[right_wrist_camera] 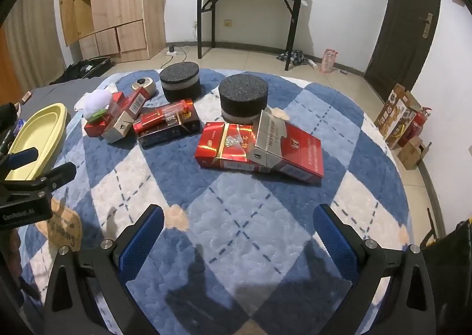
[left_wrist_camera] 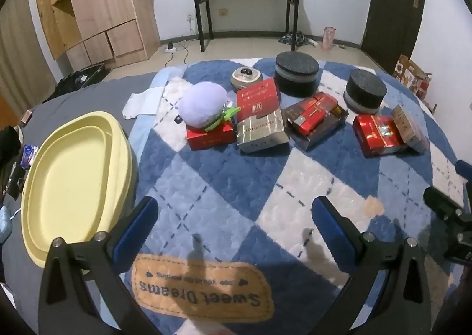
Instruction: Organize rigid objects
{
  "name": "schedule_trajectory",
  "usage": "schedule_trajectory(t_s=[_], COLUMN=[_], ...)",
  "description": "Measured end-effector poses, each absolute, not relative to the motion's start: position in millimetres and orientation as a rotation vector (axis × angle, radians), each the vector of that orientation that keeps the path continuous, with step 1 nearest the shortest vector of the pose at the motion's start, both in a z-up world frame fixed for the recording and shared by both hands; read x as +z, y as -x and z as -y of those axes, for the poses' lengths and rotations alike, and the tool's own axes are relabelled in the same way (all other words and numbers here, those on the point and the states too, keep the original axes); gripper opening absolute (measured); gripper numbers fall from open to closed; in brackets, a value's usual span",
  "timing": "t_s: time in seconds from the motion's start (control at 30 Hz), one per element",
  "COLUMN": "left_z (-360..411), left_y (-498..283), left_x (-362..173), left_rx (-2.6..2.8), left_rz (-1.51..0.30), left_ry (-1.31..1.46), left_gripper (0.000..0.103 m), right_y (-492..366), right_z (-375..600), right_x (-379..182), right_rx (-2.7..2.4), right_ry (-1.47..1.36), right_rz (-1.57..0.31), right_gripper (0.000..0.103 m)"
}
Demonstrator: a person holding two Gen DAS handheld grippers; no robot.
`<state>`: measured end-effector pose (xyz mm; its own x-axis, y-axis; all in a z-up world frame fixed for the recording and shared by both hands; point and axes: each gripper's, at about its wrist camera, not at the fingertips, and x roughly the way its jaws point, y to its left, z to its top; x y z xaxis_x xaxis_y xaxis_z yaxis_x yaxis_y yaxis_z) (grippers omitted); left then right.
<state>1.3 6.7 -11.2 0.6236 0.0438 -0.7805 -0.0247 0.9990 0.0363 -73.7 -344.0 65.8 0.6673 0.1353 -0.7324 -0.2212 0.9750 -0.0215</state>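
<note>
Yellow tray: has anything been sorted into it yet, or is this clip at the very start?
Nothing looks done: the yellow tray holds nothing. Nothing is in hand: left gripper and right gripper are open over the quilt. Left: the red boxes, the dark box and two black cylinders remain scattered.

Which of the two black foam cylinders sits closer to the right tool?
The black foam cylinder directly behind the two rightmost red boxes. The other cylinder is farther back and left, beside the round tin.
</note>
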Motion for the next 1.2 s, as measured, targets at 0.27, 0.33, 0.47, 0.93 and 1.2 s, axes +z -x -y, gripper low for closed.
schedule_trajectory(t_s=[0.27, 0.33, 0.47, 0.93, 1.2], left_z=[-9.1, -8.2, -4.3, -2.3, -5.7], left_y=[-1.6, -0.6, 1.4, 0.9, 2.4], left_x=[-10.9, -9.7, -9.2, -10.6, -16.6], left_rx=[0.026, 0.02, 0.007, -0.043, -0.014], left_rz=[-0.899, -0.893, -0.889, -0.917, -0.928], left_ry=[0.0, 0.001, -0.012, -0.009, 0.001], left_gripper=[0.103, 0.103, 0.103, 0.103, 0.103], right_y=[73.2, 73.4, 74.3, 73.3, 73.3], right_z=[343.8, 343.4, 342.6, 343.0, 344.7], right_x=[65.3, 64.6, 63.6, 62.5, 61.8], right_rx=[0.205, 0.207, 0.205, 0.201, 0.201], right_ry=[0.113, 0.118, 0.122, 0.117, 0.107], right_rz=[-0.819, -0.818, -0.82, -0.823, -0.831], right_gripper=[0.103, 0.103, 0.103, 0.103, 0.103])
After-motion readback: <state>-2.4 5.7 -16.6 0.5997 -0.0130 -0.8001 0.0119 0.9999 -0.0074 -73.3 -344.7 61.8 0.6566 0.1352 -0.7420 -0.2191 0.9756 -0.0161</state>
